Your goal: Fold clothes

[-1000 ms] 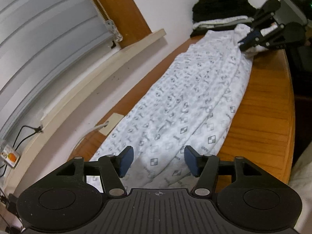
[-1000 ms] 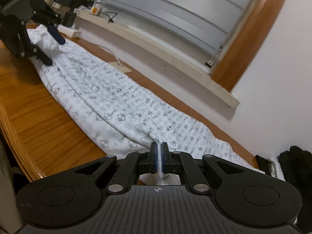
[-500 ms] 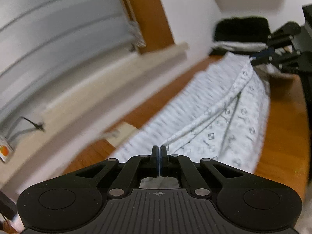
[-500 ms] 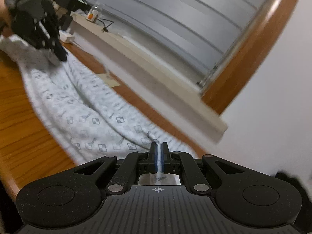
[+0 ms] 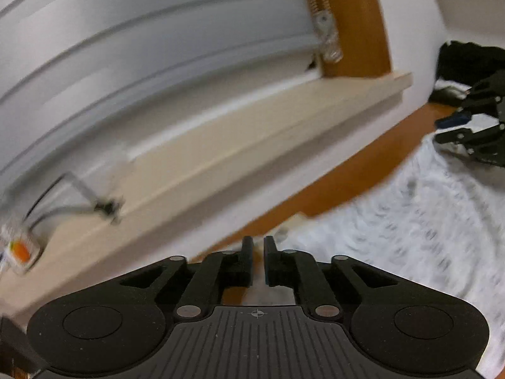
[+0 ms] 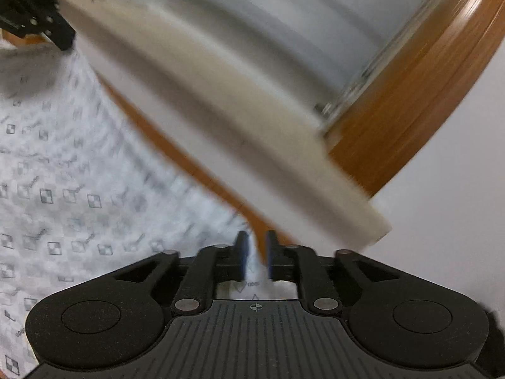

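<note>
A white garment with a small grey print (image 5: 410, 221) lies spread on the wooden table (image 5: 347, 183), blurred by motion. My left gripper (image 5: 258, 254) is at the garment's near left corner by the wall. Its jaws are opening, with a narrow gap and only a sliver of cloth showing below them. My right gripper (image 6: 255, 252) is at the other end of the garment (image 6: 79, 173). Its jaws are opening too, and a thin fold of cloth stands loosely between the blue pads. Each gripper shows in the other's view: the right gripper (image 5: 467, 132), the left gripper (image 6: 31, 9).
A pale window sill (image 5: 252, 145) and a white wall run along the table's far edge, with grey blinds above and a wooden frame (image 6: 426, 94). A dark pile of clothes (image 5: 467, 60) sits at the far end. A small device with an orange button (image 5: 20, 249) lies on the sill.
The left jaws closed on the hem, then both grippers carried the cloth sideways toward the wall. Both pairs of jaws, shut half a second ago, now stand slightly apart.
</note>
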Demonstrator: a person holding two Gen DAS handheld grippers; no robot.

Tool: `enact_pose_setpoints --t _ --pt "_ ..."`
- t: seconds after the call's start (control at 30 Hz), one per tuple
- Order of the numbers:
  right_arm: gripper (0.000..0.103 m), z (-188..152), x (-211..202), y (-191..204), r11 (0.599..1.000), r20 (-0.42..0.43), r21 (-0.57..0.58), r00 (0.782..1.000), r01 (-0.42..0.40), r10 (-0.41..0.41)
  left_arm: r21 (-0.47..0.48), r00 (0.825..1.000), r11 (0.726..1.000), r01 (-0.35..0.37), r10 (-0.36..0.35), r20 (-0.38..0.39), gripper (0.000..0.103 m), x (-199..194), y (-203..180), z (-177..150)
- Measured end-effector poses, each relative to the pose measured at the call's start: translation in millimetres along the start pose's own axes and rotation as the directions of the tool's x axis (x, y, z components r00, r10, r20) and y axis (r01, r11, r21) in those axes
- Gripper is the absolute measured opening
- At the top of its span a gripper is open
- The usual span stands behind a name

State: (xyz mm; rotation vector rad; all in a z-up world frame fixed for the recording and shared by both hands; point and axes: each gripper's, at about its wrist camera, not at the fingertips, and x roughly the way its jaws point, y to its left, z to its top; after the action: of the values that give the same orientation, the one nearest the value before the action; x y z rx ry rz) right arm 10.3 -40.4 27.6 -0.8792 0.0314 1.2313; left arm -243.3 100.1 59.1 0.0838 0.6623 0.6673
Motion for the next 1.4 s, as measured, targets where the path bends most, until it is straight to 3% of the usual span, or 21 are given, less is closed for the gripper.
enact_pose_setpoints --t 0.1,0.17,0.27,0.37,0.57,0.63,0.7,0.77,0.83,0.87,1.0,1.07,1.13,1.17,1.33,1.4 --pt "0.034 -13 -8 -4 0.998 0.017 0.050 0.999 -0.049 0.048 -0.039 1.000 0.999 -0.027 0.027 0.002 0.045 -21 30 -21" --pt "0.045 -20 -12 -10 0.988 0.031 0.111 0.994 -0.108 0.105 -0.075 1.000 0.997 -0.030 0.030 -0.006 0.046 -41 56 -38" --pt "0.047 -32 -11 -16 0.971 0.037 0.175 0.987 -0.163 0.159 -0.108 0.999 0.994 -0.031 0.027 -0.033 0.052 -65 86 -61" --pt "0.047 -44 -4 -22 0.945 0.030 0.252 0.978 -0.208 0.207 -0.108 0.998 0.994 -0.016 0.009 -0.057 0.065 -85 103 -83" --pt "0.050 -60 6 -34 0.889 0.059 0.378 0.965 -0.260 0.257 -0.054 0.993 0.995 0.081 -0.086 -0.085 0.069 -93 102 -111" --pt "0.050 -61 7 -36 0.881 0.060 0.389 0.962 -0.268 0.266 -0.030 0.991 0.996 0.081 -0.084 -0.101 0.068 -88 97 -114" --pt "0.052 -61 7 -36 0.881 0.058 0.391 0.962 -0.267 0.265 -0.011 0.990 0.996 0.086 -0.086 -0.110 0.066 -83 93 -116" --pt "0.054 -61 8 -37 0.880 0.056 0.395 0.963 -0.263 0.263 -0.010 0.989 0.996 0.089 -0.089 -0.115 0.054 -78 94 -116" --pt "0.055 -62 8 -38 0.878 0.055 0.399 0.963 -0.263 0.263 -0.042 0.988 0.997 0.061 -0.067 -0.138 0.010 -75 96 -116" --pt "0.055 -62 9 -39 0.878 0.055 0.401 0.963 -0.263 0.263 -0.063 0.989 0.998 0.029 -0.038 -0.146 0.002 -74 99 -117" --pt "0.055 -62 9 -40 0.877 0.055 0.402 0.963 -0.263 0.263 -0.213 0.989 0.971 -0.105 0.079 -0.126 0.003 -85 125 -116" --pt "0.055 -62 8 -39 0.880 0.054 0.398 0.965 -0.258 0.258 -0.211 0.982 0.965 -0.159 0.133 -0.130 0.012 -89 129 -115" --pt "0.057 -62 8 -38 0.884 0.052 0.394 0.967 -0.251 0.251 -0.208 0.976 0.958 -0.199 0.174 -0.132 0.045 -92 128 -113" --pt "0.058 -62 8 -38 0.886 0.050 0.392 0.968 -0.246 0.247 -0.213 0.975 0.955 -0.206 0.183 -0.126 0.050 -94 127 -111" --pt "0.062 -60 3 -33 0.905 0.054 0.367 0.977 -0.213 0.208 -0.234 0.994 0.966 -0.106 0.103 -0.023 0.078 -98 102 -87" --pt "0.061 -62 -5 -34 0.908 0.091 0.362 0.977 -0.211 0.191 -0.228 0.999 0.973 -0.047 0.051 0.012 0.078 -93 82 -72"
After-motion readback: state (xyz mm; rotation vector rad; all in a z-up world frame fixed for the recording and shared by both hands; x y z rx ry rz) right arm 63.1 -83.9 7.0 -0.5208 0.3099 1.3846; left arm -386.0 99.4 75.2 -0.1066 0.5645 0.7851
